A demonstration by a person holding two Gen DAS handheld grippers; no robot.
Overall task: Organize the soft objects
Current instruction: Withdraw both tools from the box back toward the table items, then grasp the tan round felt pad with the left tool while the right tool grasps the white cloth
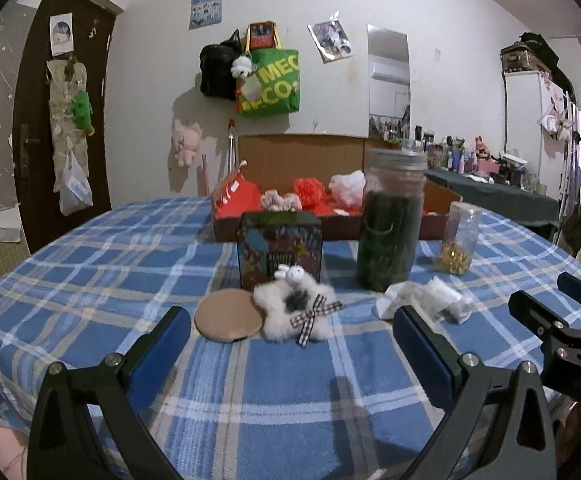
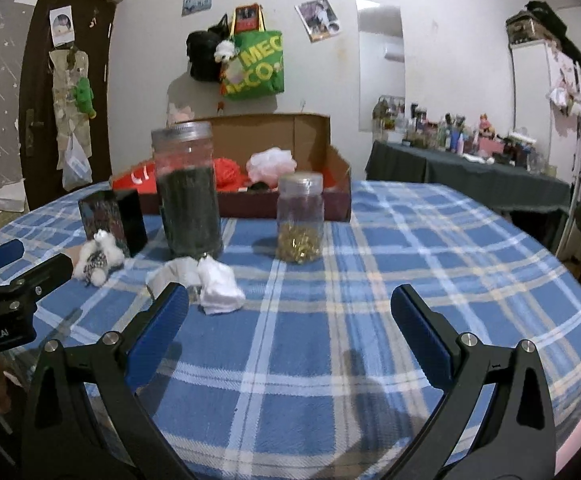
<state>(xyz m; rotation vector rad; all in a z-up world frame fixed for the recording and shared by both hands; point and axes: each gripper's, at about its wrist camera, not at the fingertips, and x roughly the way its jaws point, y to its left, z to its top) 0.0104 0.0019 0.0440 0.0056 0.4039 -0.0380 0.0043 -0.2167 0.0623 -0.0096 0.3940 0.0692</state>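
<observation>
My left gripper [image 1: 290,332], jaws spread and empty, faces the fluffy scrunchie [image 1: 296,310] lying dead ahead on the plaid tablecloth [image 1: 290,400], while my right gripper [image 2: 288,312], likewise open, sits nearer the white cloth [image 2: 216,286].

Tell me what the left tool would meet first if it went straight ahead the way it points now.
Most likely the fluffy white scrunchie with the checked bow, lying beside the round tan pad. The left tool is open and the scrunchie sits between its fingertips' line; the patterned tin stands behind it. Depth is uncertain.
</observation>
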